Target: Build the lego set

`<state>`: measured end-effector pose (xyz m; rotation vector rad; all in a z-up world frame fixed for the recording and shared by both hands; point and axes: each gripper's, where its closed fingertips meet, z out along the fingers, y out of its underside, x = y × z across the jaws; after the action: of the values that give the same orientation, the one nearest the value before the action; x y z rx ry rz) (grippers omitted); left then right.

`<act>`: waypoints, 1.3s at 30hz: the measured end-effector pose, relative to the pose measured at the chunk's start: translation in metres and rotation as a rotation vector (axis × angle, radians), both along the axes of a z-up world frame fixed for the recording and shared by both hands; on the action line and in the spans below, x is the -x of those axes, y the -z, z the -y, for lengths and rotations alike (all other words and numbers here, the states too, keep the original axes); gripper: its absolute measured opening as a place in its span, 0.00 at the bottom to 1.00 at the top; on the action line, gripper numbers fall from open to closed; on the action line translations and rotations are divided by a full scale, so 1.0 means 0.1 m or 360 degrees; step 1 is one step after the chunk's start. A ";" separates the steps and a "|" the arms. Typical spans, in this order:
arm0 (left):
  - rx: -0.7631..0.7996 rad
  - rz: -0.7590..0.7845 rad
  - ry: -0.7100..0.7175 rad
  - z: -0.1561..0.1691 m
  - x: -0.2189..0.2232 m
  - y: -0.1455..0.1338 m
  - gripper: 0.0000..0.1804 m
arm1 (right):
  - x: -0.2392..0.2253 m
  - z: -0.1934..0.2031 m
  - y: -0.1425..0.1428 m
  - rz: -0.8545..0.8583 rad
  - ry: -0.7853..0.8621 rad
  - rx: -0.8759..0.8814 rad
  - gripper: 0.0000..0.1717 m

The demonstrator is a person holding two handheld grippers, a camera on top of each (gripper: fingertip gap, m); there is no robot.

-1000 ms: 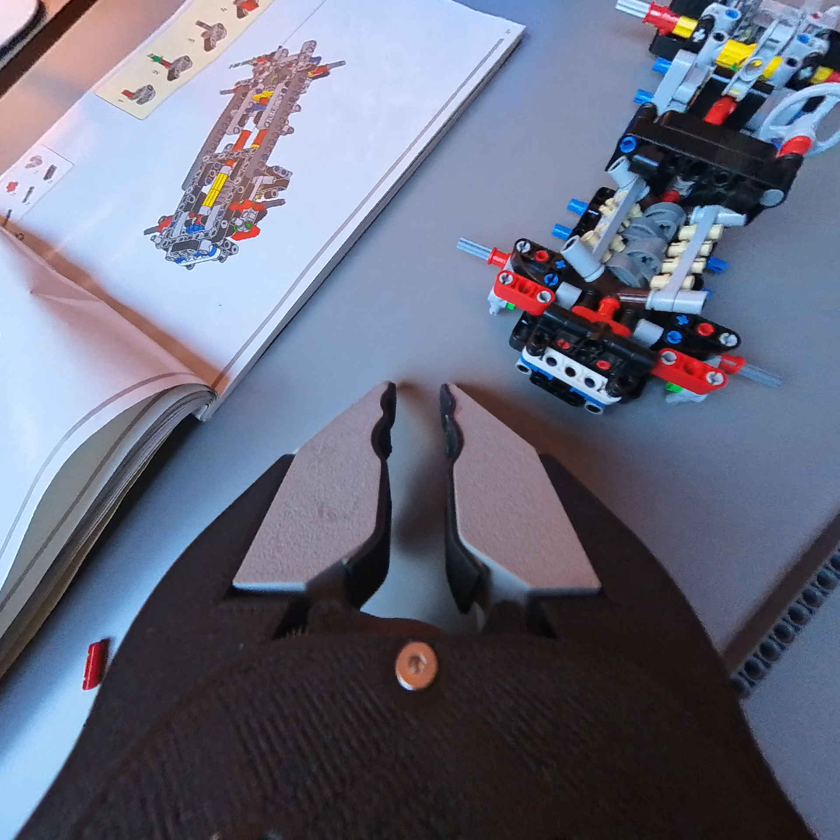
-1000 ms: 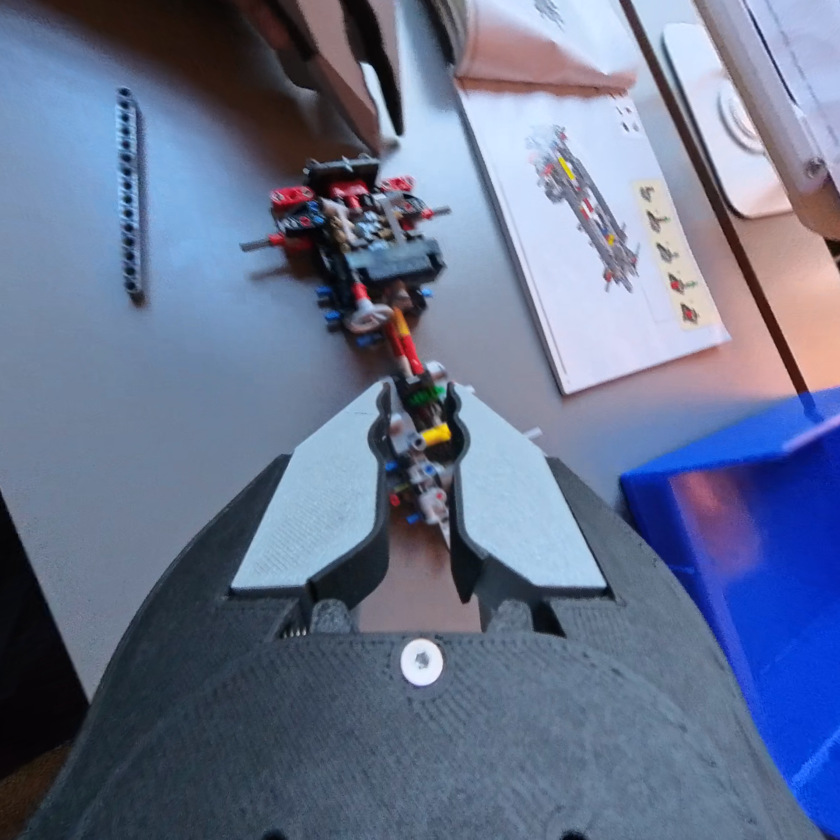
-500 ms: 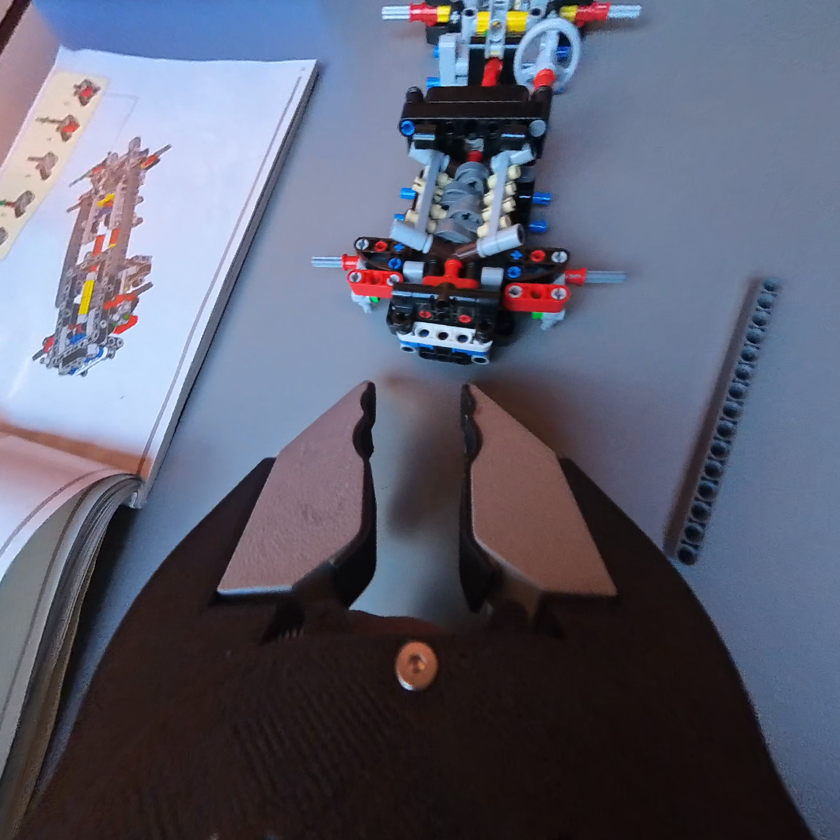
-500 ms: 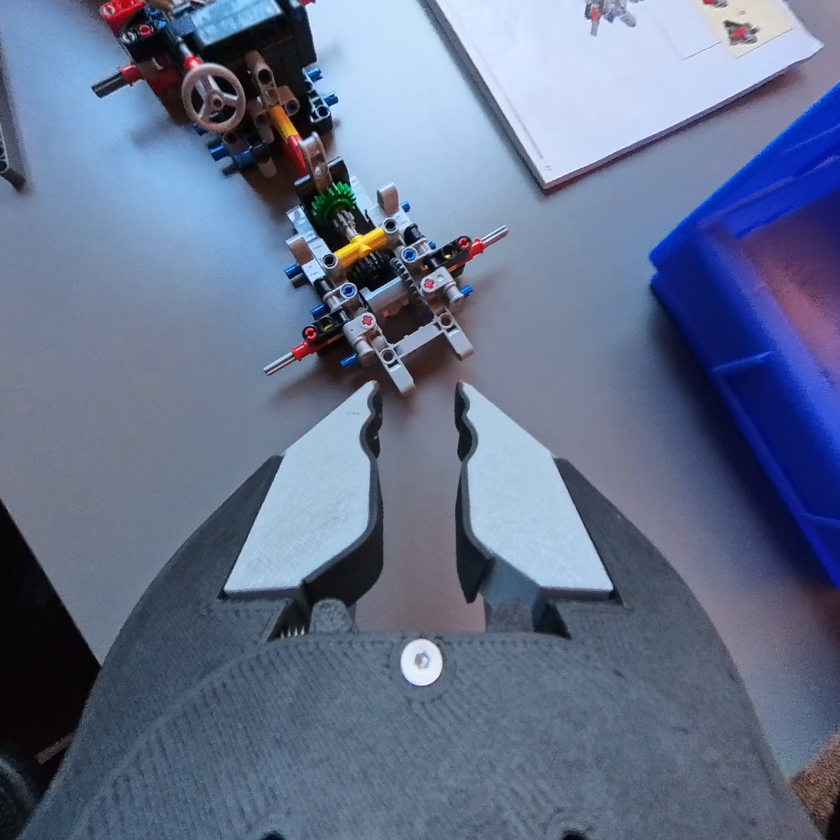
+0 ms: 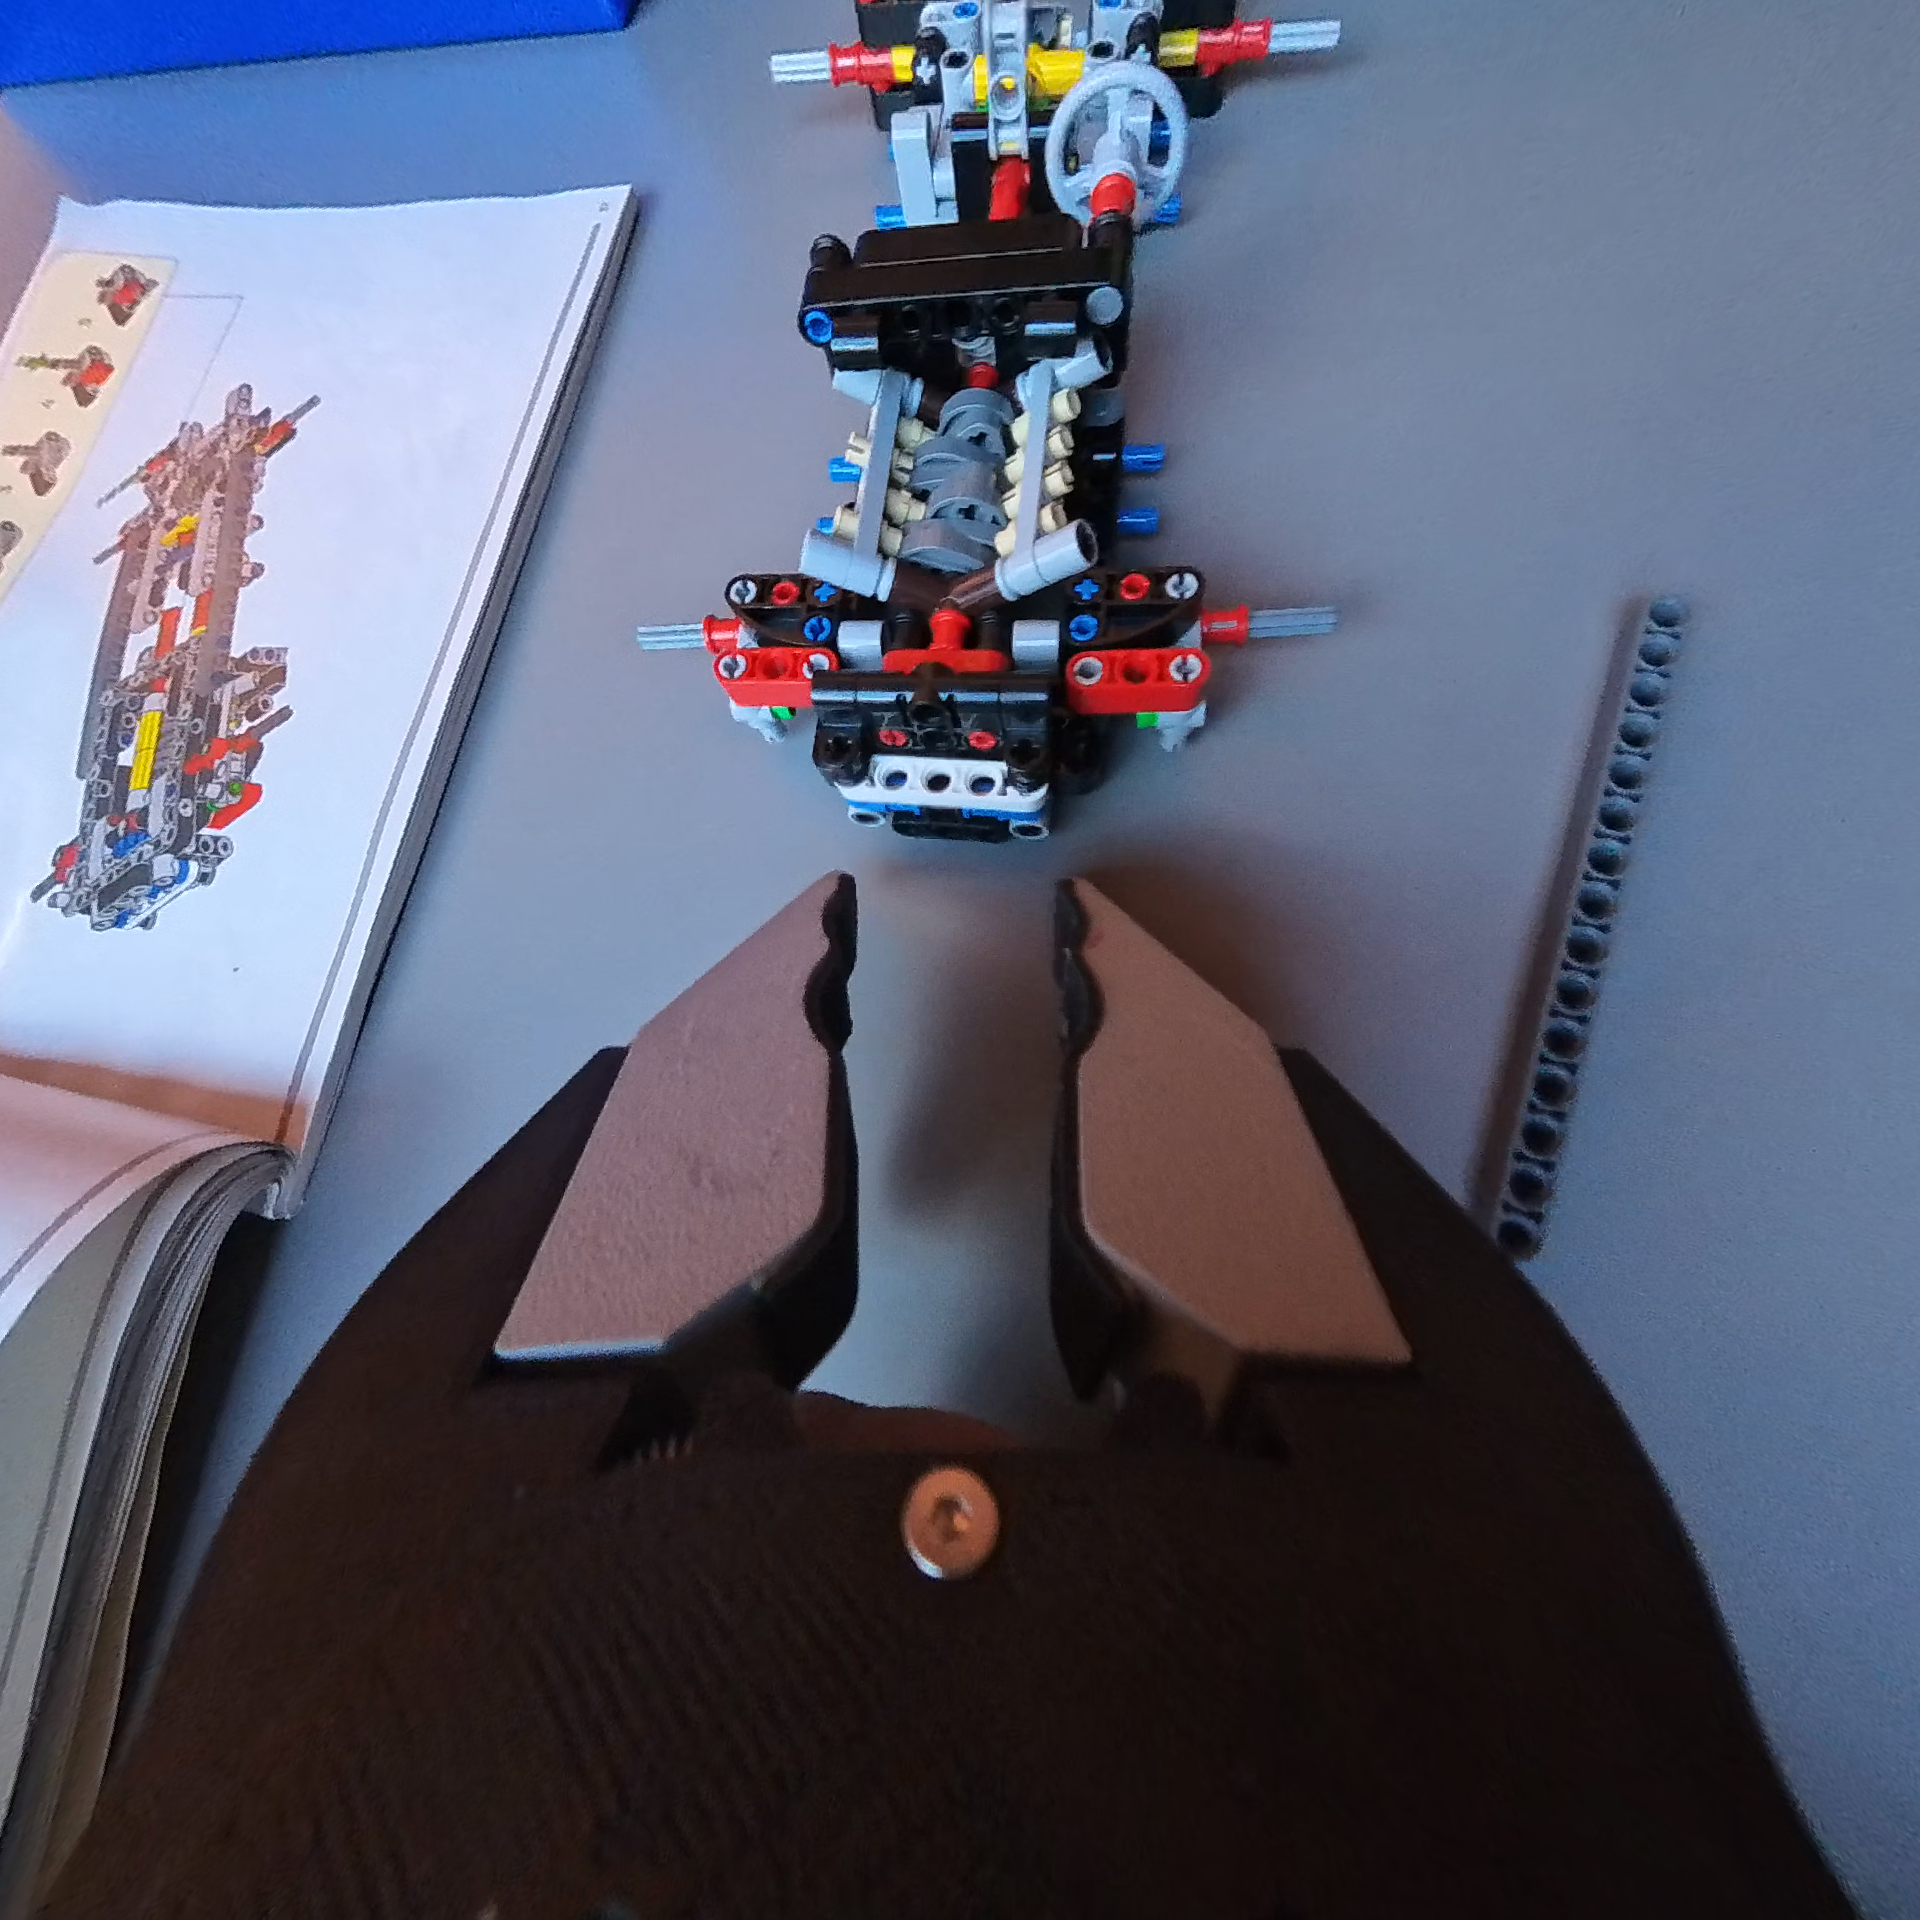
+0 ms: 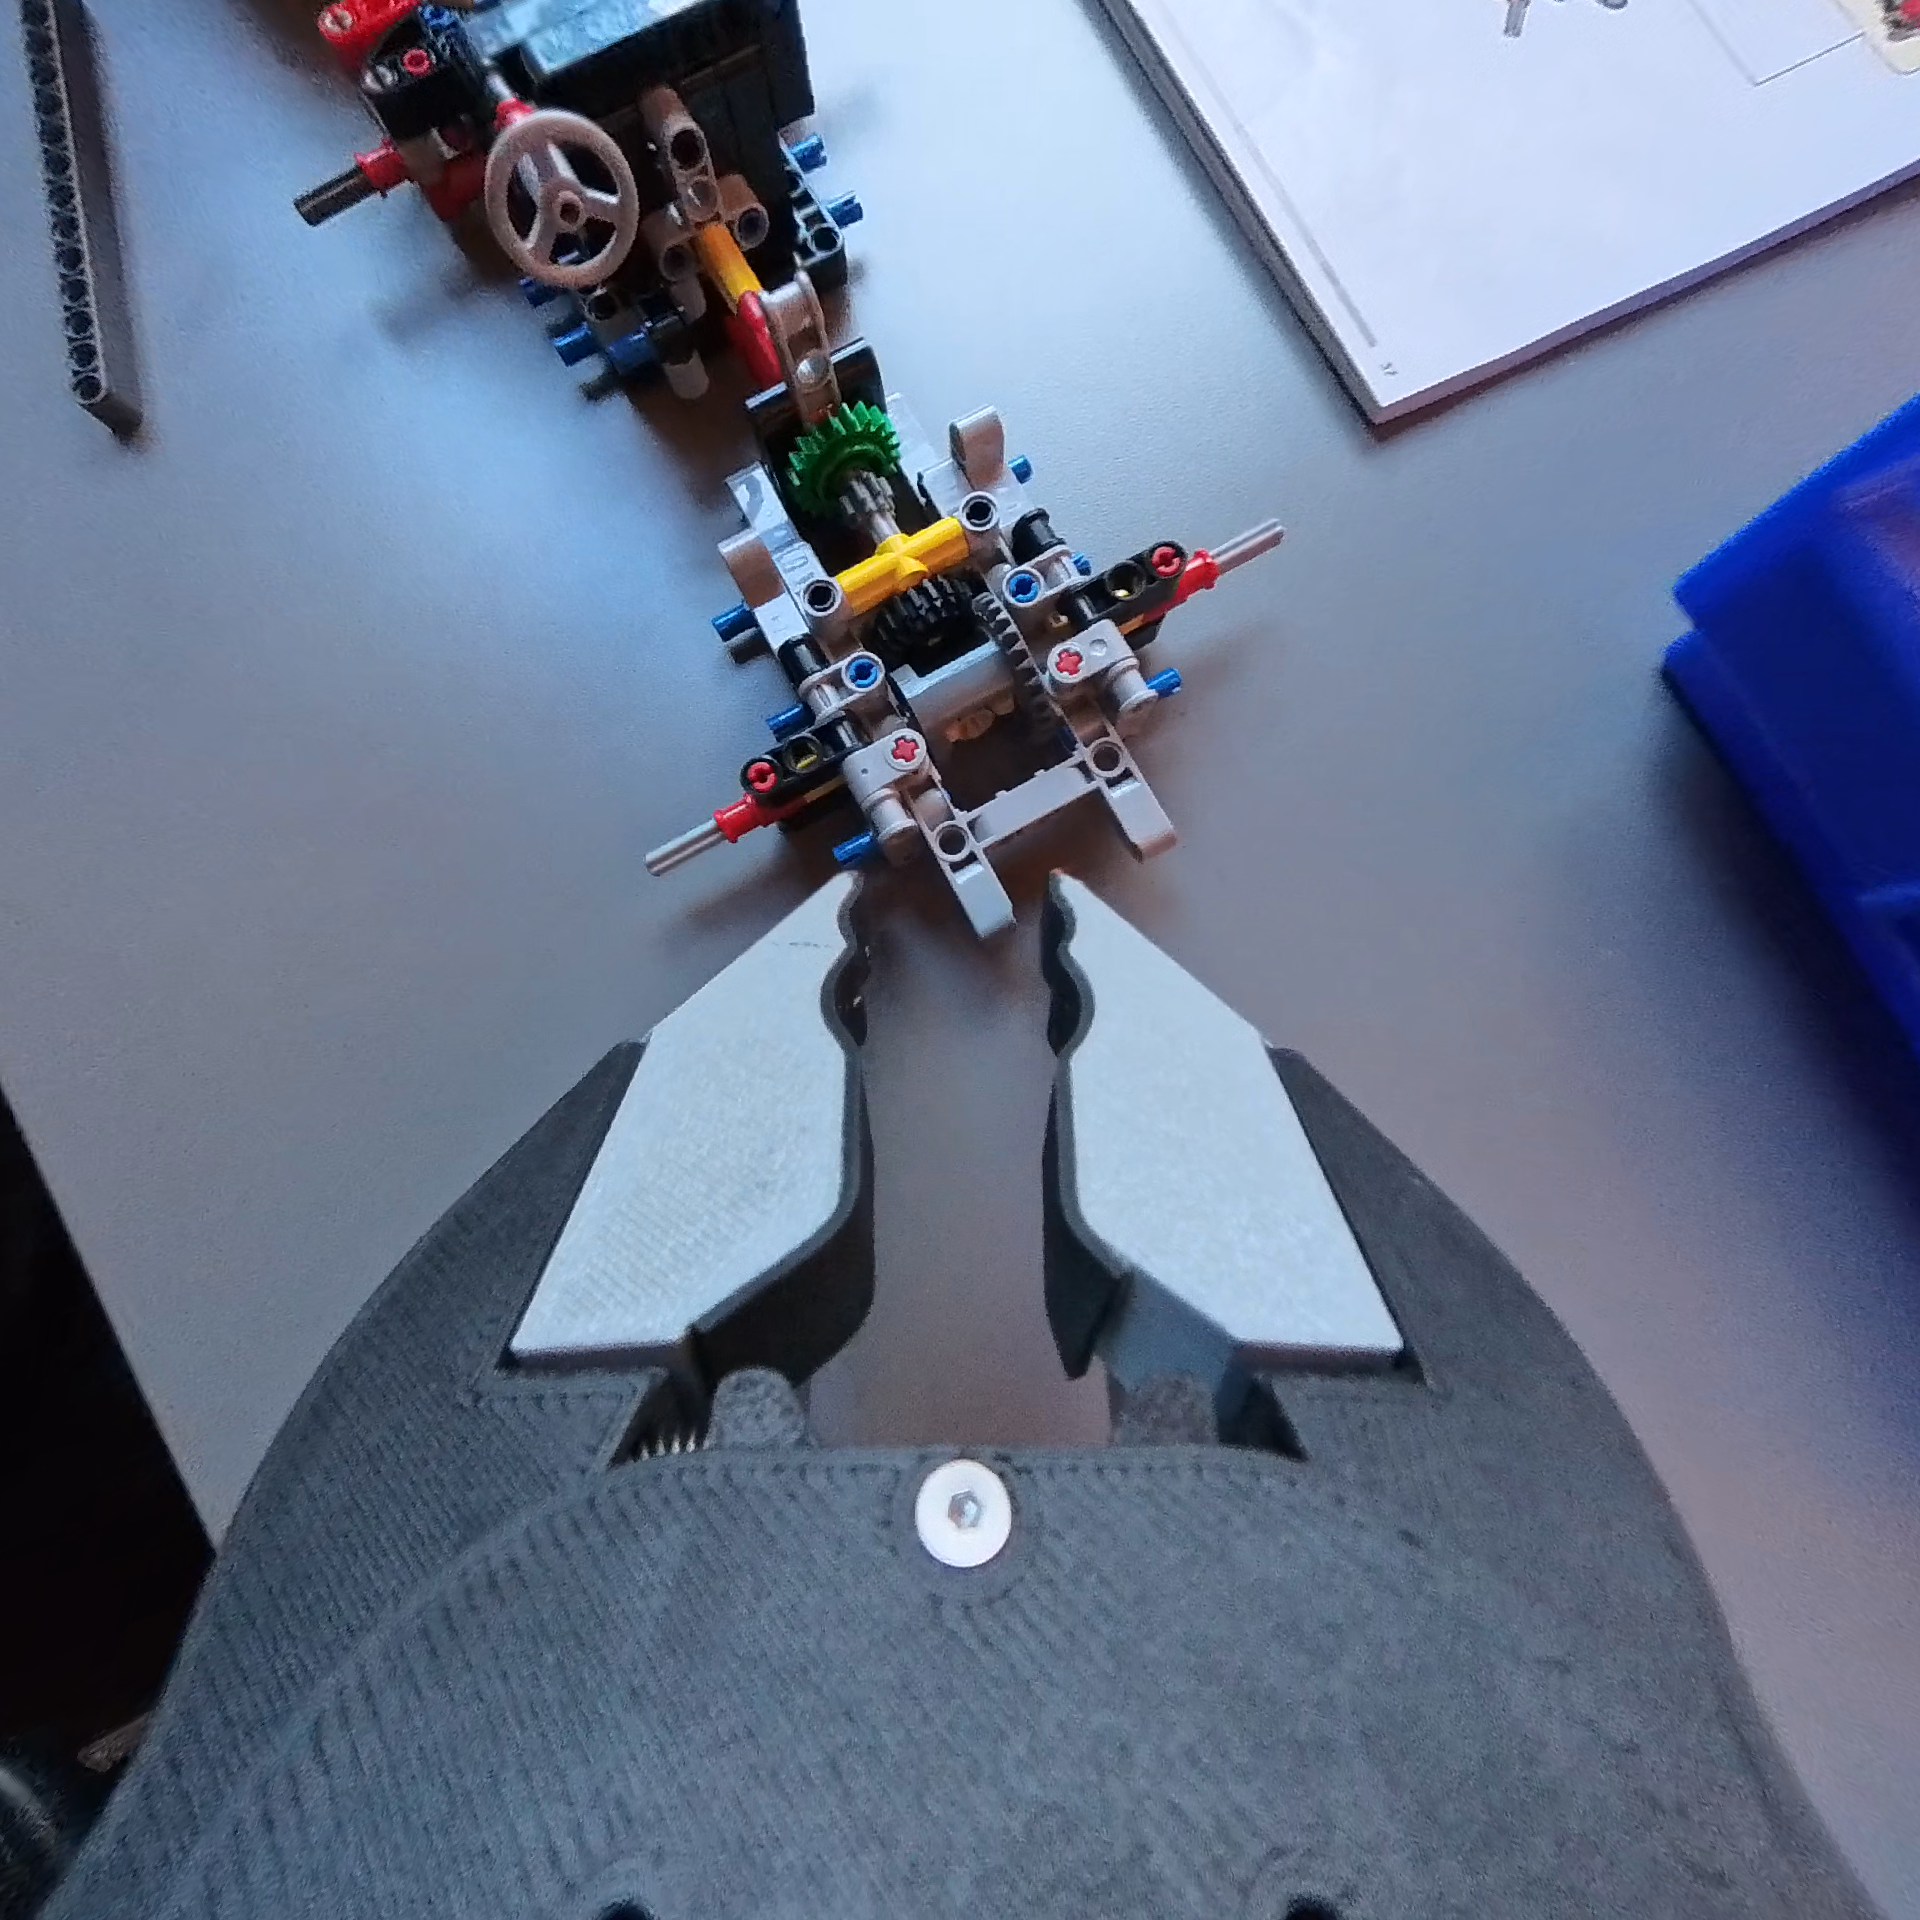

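Note:
A long Lego Technic car chassis lies on the grey table. In the left wrist view its black, white and blue end faces me. My left gripper is open and empty, a short way before that end and not touching it. In the right wrist view the chassis shows its other end, with a grey frame, a green gear and a steering wheel. My right gripper is open. One grey frame leg reaches just between its fingertips, and the pads do not press on it.
A long dark grey holed beam lies right of the chassis; it also shows in the right wrist view. An open instruction booklet lies left of it, seen too at the upper right. A blue bin stands at the right. Across from one pair of fingers to the other is roughly 25 centimeters.
My right gripper was closed around the chassis end a second ago; it opened and drew back. My left gripper opened wider and swung round to face the other end.

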<state>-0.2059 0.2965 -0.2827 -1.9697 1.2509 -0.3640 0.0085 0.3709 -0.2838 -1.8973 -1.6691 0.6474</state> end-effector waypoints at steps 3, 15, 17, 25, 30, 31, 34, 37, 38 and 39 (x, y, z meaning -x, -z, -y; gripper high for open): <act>0.0007 0.0012 -0.0031 -0.03 -0.02 -0.01 0.29 | 0.02 0.03 0.04 0.0007 -0.0025 0.0025 0.17; 0.0015 0.0016 -0.0021 -0.03 -0.08 -0.01 0.30 | -0.04 0.00 -0.03 0.0030 -0.0008 0.0002 0.16; 0.0010 0.0014 -0.0016 -0.02 -0.08 -0.01 0.30 | -0.03 -0.01 -0.06 0.0032 -0.0008 -0.0019 0.16; 0.0013 0.0015 -0.0021 -0.02 -0.08 -0.01 0.30 | 0.00 0.00 -0.10 0.0026 -0.0010 -0.0048 0.15; 0.0016 0.0017 -0.0024 -0.03 -0.08 -0.01 0.30 | -0.01 0.00 -0.14 0.0018 -0.0003 -0.0070 0.15; 0.0019 0.0018 -0.0027 -0.03 -0.08 0.00 0.30 | -0.01 0.00 -0.16 0.0012 0.0000 -0.0076 0.15; 0.0021 0.0019 -0.0032 -0.03 -0.07 0.00 0.31 | -0.02 -0.01 -0.21 -0.0010 0.0008 -0.0102 0.15; 0.0009 0.0015 -0.0030 -0.03 -0.07 -0.01 0.31 | -0.03 0.01 -0.25 -0.0026 0.0014 -0.0126 0.16; 0.0009 0.0015 -0.0029 -0.03 -0.08 -0.01 0.31 | -0.04 0.01 -0.25 -0.0031 0.0017 -0.0131 0.16; 0.0014 0.0017 -0.0025 -0.03 -0.08 -0.01 0.31 | -0.04 0.02 -0.26 -0.0038 0.0018 -0.0134 0.17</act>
<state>-0.1980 0.2992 -0.2820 -1.9815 1.2283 -0.3725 0.0122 0.3691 -0.2579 -1.8322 -1.6436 0.5836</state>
